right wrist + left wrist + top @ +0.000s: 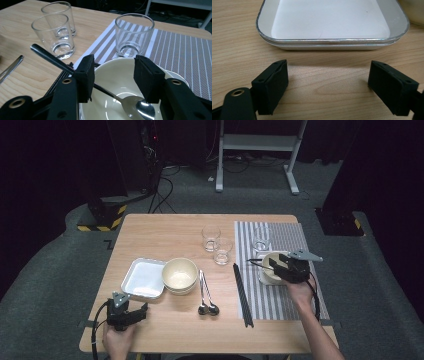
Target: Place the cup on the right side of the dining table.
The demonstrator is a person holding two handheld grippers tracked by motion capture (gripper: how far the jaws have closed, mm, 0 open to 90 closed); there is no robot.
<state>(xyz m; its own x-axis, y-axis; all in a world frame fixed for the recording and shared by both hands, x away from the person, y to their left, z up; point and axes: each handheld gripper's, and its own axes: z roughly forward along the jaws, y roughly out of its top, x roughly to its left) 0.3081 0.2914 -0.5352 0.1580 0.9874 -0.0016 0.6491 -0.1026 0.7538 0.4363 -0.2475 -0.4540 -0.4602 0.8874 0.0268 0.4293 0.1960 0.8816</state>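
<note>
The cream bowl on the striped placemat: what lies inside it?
A spoon lies inside the cream bowl, handle jutting over the rim. The right gripper covers parts of the bowl.

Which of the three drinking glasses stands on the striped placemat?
The glass just behind the bowl stands on the placemat; the other two glasses stand on bare wood.

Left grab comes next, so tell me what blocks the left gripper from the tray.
Nothing visible. Bare table lies between the open left gripper and the tray's near rim; the bowl sits beside the tray, off that path.
</note>
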